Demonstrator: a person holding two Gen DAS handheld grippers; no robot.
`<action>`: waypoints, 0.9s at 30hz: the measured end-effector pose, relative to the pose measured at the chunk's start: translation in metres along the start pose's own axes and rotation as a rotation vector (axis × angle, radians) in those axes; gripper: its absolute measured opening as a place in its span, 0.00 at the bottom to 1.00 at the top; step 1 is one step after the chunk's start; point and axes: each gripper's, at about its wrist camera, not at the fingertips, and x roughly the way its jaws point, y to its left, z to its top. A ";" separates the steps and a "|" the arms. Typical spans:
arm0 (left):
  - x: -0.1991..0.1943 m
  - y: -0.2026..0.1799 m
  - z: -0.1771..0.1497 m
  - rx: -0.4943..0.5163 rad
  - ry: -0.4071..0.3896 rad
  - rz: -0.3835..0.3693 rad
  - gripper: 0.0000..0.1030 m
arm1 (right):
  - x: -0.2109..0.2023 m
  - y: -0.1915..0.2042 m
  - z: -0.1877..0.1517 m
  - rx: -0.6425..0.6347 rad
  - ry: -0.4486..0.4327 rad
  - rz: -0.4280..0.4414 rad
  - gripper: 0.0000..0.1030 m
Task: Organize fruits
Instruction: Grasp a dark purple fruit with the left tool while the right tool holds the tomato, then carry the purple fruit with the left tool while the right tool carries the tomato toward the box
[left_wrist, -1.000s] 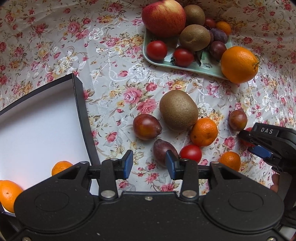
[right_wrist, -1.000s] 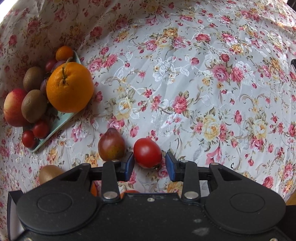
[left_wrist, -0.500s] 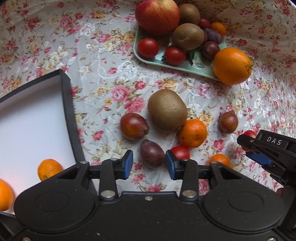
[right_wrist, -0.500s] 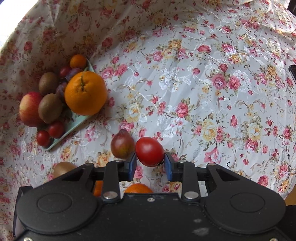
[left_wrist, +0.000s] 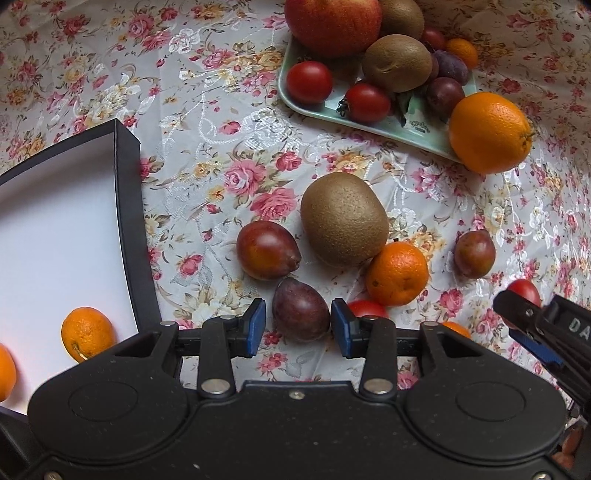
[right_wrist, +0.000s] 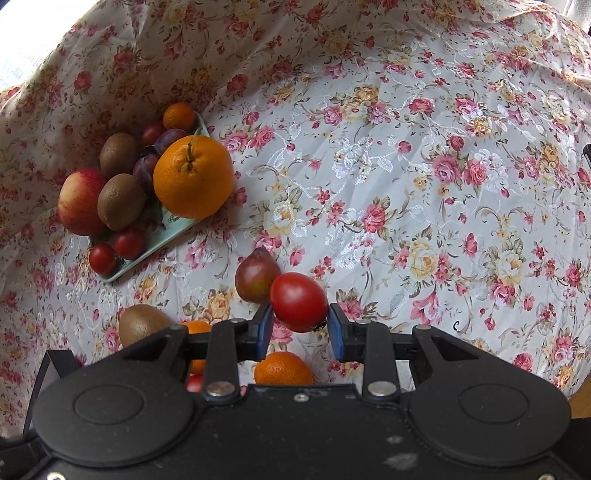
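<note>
My left gripper (left_wrist: 298, 325) is open, and a dark purple plum (left_wrist: 301, 309) lies on the cloth between its blue pads. Beyond it are a reddish plum (left_wrist: 266, 250), a kiwi (left_wrist: 343, 219), a mandarin (left_wrist: 397, 274) and a small red tomato (left_wrist: 365, 308). My right gripper (right_wrist: 300, 322) is shut on a red tomato (right_wrist: 298, 301), held above the cloth; in the left wrist view that gripper (left_wrist: 524, 321) shows at the right edge with the red tomato (left_wrist: 524, 291). A black box with a white floor (left_wrist: 55, 236) at left holds a mandarin (left_wrist: 88, 333).
A pale green plate (left_wrist: 399, 123) at the back carries an apple (left_wrist: 332, 22), kiwis, tomatoes and plums, with a large orange (left_wrist: 489, 133) at its corner. Another reddish plum (right_wrist: 256, 275) lies just behind the held tomato. Floral cloth covers the table, open to the right (right_wrist: 443, 184).
My right gripper closed on the red tomato and lifted it off the cloth. My left gripper moved over the dark plum, which now sits between its open fingers.
</note>
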 end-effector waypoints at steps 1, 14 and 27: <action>0.002 -0.001 0.001 -0.006 -0.001 0.008 0.48 | -0.001 0.000 -0.001 -0.003 -0.002 -0.001 0.31; 0.012 -0.023 -0.005 0.013 -0.048 0.090 0.43 | -0.024 -0.009 -0.003 -0.024 -0.044 0.030 0.31; -0.037 -0.030 -0.017 0.090 -0.189 0.105 0.43 | -0.042 -0.009 -0.007 -0.014 -0.092 0.040 0.31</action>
